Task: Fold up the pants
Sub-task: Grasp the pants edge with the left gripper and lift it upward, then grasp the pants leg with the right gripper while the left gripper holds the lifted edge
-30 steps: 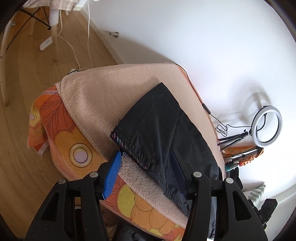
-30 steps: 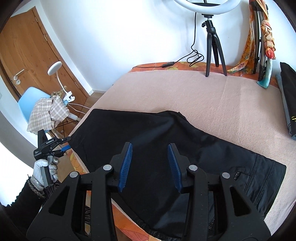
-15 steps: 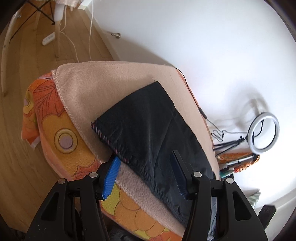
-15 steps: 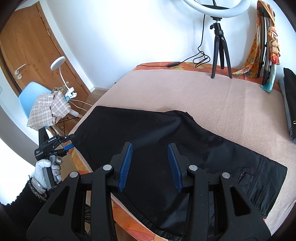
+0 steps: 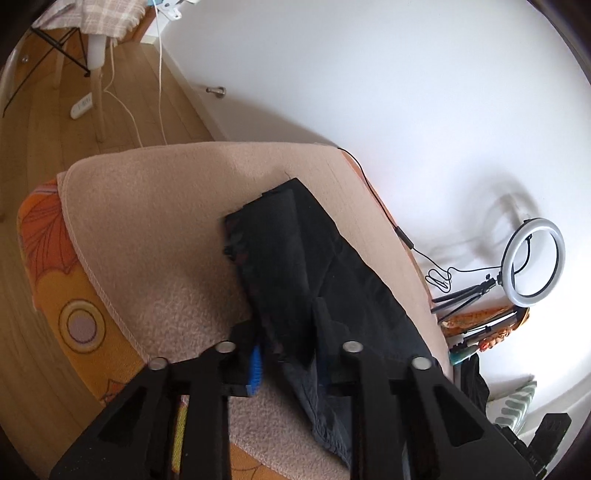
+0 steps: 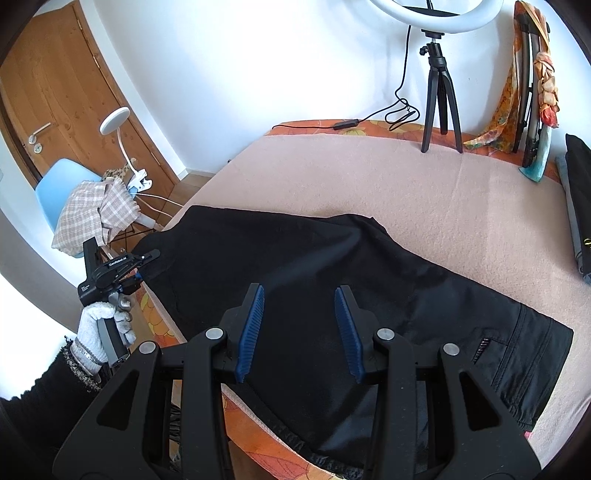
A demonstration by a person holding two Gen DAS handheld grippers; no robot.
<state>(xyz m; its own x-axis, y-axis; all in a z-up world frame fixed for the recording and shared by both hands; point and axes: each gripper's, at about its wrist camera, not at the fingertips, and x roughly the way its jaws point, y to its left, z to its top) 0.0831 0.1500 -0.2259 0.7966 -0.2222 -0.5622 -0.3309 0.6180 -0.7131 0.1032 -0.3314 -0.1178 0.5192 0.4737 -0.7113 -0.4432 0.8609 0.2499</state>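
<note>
The black pants (image 6: pixel 332 280) lay spread across the pink blanket (image 6: pixel 443 192) on the bed, legs stacked one on the other, the waistband and pocket end out to the right of the right gripper's (image 6: pixel 300 332) fingers and the hem end to their left. That gripper hung over the middle of the cloth, its blue pads parted about halfway with nothing between them — apparently waiting, or ready to pin the fabric while the other end was lifted.

The left gripper (image 5: pixel 288 354) sat at the hem end, held by a gloved hand (image 6: pixel 99 328) at the bed's edge. Its jaws were closing, and a bunched fold of the pants' hem stood between the fingers, the cloth rumpled just ahead of them; the pads seemed to press on it, though one pad was hidden behind the fabric. Taking the hem there makes sense: from that end the legs can be carried over toward the waistband to halve the length.

A ring light (image 6: pixel 436 14) on its tripod stood beyond the fingers by the wall, well apart from the pants.
</note>
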